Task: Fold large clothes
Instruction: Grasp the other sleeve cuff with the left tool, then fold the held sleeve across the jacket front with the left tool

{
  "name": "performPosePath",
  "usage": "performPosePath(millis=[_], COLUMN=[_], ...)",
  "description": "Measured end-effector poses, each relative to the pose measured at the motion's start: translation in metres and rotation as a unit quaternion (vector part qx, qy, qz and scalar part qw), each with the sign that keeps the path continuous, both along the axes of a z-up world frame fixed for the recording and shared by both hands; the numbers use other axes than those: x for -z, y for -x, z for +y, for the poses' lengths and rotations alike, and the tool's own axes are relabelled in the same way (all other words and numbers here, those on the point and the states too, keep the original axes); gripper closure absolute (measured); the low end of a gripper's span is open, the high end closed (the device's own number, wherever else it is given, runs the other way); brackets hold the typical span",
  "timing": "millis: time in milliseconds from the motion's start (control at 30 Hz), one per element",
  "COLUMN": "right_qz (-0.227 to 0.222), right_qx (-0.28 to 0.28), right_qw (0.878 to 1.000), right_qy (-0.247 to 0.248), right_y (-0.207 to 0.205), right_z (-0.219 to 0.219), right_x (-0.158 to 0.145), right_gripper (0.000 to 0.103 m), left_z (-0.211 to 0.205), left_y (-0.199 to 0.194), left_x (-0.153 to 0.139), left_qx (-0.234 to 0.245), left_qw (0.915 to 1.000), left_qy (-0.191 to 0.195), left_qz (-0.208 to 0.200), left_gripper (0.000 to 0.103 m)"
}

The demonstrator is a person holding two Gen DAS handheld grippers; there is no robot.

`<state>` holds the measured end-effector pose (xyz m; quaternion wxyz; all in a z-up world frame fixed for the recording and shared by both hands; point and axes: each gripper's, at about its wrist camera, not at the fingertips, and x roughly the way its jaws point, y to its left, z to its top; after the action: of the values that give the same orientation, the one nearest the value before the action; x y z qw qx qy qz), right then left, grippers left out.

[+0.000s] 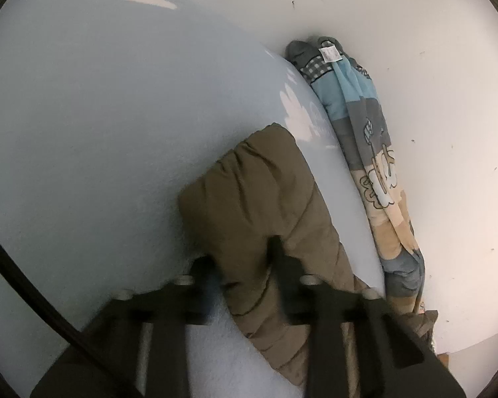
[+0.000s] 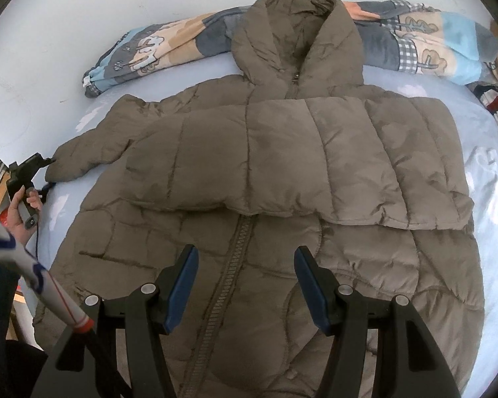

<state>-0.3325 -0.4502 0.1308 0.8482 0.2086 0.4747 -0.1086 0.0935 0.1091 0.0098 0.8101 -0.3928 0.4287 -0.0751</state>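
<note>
**Puffer jacket spread on the bed, one sleeve folded across**

At the far left, the left gripper (image 2: 51, 161) is clamped on the cuff of the jacket's sleeve (image 2: 83, 156), which stretches out leftward over the bed (image 2: 488, 199). In the left wrist view that cuff (image 1: 249, 195) sits pinched between the dark fingers (image 1: 282, 258).

The olive-brown quilted jacket (image 2: 249, 265) lies face up, long axis running near to far, hood (image 2: 295, 43) pointing at the far wall (image 2: 66, 16), zipper (image 2: 229, 265) down the middle. Its other sleeve (image 2: 315, 152) is folded crosswise over the chest. The right gripper (image 2: 245, 285) hovers above the near hem, blue pads (image 2: 182, 282) spread apart, holding nothing.

A rolled patterned blanket (image 2: 149, 49) lies along the white wall; its small white tag (image 1: 330, 53) is unreadable. The sheet is pale blue with white cloud shapes.
</note>
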Motion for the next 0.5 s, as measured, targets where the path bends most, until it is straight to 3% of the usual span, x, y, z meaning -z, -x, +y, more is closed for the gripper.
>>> performPosePath(millis=[67,200,367,500], right_qz=[0.000,-0.005,-0.018,-0.038], right_qx=[0.001,0.008,0.023,0.037], right_qw=[1.000,1.000,0.999,0.998], right_qy=[0.000,-0.001,-0.013,-0.016], right_y=[0.000,0.002,0.008,0.015], right_z=[-0.002,-0.006,-0.015,-0.022], right_x=[0.000,-0.003,-0.013,-0.026], right_gripper=[0.038,0.038,0.038,0.038], left_z=[-0.002,-0.017,-0.043,-0.084], left_y=[0.002,0.008,0.026,0.052], left_x=[-0.003,-0.032,-0.093,-0.156], left_qx=[-0.010,0.000,0.031,0.082], left_qw=[0.9999,0.9983,0.9922,0.9787], left_qy=[-0.002,-0.045,-0.057,-0.068], left_qz=[-0.003,-0.035,-0.106,-0.175], left_gripper=[0.085,0.087,0.088,0.088])
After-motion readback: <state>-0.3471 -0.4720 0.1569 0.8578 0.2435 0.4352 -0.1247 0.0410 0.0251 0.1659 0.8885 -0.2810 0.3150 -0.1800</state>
